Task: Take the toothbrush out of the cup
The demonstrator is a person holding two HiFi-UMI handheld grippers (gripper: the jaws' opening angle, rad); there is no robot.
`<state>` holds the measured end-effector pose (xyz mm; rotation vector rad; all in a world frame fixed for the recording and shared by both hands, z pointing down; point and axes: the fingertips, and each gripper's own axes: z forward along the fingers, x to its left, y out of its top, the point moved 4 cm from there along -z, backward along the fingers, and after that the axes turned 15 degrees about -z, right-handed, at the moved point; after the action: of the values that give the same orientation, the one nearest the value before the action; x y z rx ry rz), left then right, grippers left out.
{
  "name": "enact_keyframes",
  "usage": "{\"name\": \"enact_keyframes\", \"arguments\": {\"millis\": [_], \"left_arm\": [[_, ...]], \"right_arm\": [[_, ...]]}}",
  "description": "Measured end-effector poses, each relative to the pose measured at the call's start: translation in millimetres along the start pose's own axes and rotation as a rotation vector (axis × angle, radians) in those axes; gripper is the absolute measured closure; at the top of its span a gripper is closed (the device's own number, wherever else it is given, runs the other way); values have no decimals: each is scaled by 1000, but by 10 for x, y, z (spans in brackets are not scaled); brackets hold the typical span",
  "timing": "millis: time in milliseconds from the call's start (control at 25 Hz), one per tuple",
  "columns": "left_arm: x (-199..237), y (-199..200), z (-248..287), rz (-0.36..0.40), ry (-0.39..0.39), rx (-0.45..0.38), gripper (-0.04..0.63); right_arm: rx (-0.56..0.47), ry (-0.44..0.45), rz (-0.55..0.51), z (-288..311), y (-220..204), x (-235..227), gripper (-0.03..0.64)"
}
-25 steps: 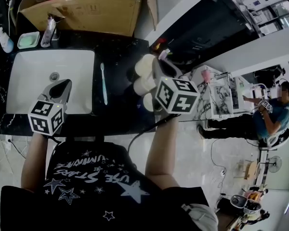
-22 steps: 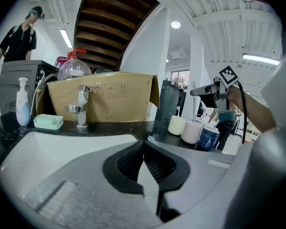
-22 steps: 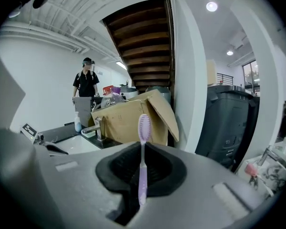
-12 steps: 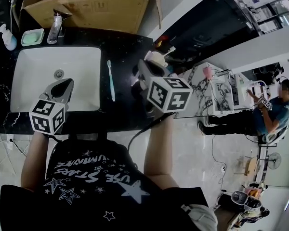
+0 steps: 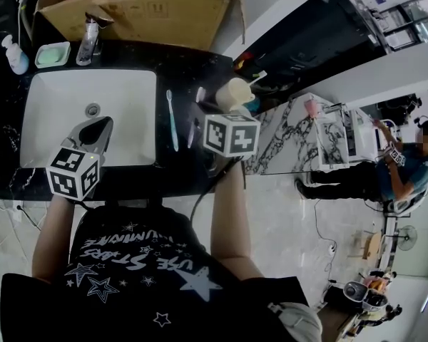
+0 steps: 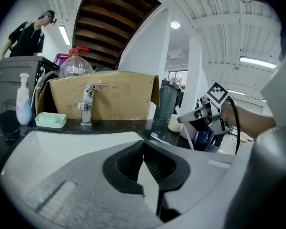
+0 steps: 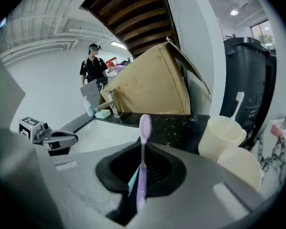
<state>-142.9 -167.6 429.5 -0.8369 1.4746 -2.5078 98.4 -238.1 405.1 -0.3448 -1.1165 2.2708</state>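
Observation:
My right gripper (image 5: 205, 120) is shut on a lilac toothbrush (image 7: 144, 142), which stands up between the pads with its head on top. In the head view the toothbrush (image 5: 195, 130) hangs over the black counter, left of a cream cup (image 5: 232, 92). That cup (image 7: 220, 135) holds a white toothbrush (image 7: 236, 104), and a second cream cup (image 7: 240, 168) stands nearer. A teal toothbrush (image 5: 172, 120) lies on the counter by the sink's edge. My left gripper (image 5: 98, 125) hovers over the sink, jaws shut and empty (image 6: 144, 173).
A white sink (image 5: 64, 98) fills the counter's left, with a tap (image 5: 90, 30), a green soap dish (image 5: 52, 54) and a pump bottle (image 5: 11, 55) behind it. A cardboard box (image 5: 128, 13) stands at the back. The counter's right edge drops to the floor.
My right gripper has come down and to the left, away from the cups, carrying the lilac toothbrush over the counter. The left gripper has hardly moved.

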Motion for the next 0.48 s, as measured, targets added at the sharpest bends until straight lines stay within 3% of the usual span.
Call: {"name": "enact_keyframes", "arguments": {"millis": [480], "left_arm": [[134, 57, 103, -5, 9, 10, 586]], "right_arm": [[-4, -51, 219, 398, -169, -133, 586]]}}
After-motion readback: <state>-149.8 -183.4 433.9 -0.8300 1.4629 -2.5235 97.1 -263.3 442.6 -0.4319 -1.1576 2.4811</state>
